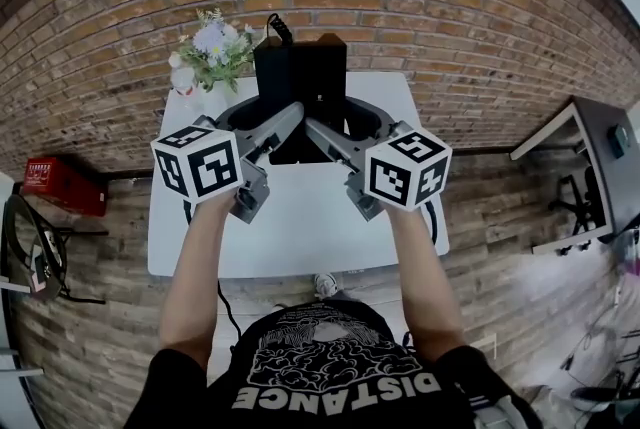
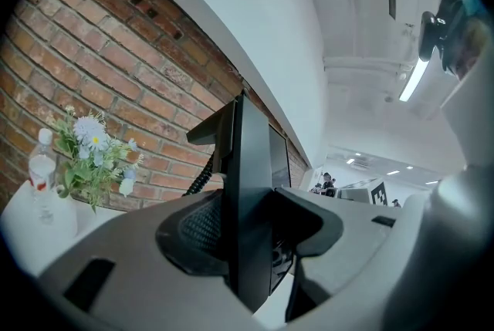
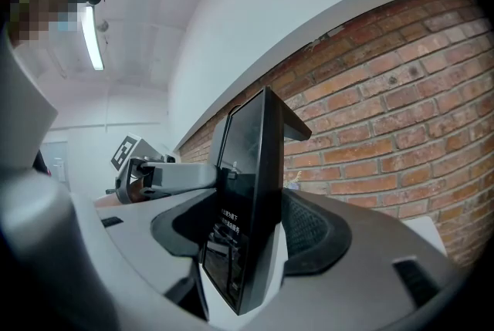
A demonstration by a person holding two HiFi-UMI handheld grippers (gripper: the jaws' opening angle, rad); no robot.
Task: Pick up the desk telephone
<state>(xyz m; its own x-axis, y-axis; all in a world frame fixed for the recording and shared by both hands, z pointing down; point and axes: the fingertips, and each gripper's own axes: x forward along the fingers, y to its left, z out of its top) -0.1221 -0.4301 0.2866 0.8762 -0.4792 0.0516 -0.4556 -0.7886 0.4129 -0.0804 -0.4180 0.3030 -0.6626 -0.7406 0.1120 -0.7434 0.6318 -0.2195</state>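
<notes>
Two edge pinches only: your left gripper [image 2: 251,229] and right gripper [image 3: 247,233] clamp the telephone [image 1: 300,67]; loosen either and it may twist free.

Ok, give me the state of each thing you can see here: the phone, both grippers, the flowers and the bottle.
desk telephone: clamped at both side edges between the two grippers, over the white table.
left gripper: shut on one edge of the telephone.
right gripper: shut on the opposite edge.
flowers: upright, near the brick wall.
bottle: upright, beside the flowers.
</notes>
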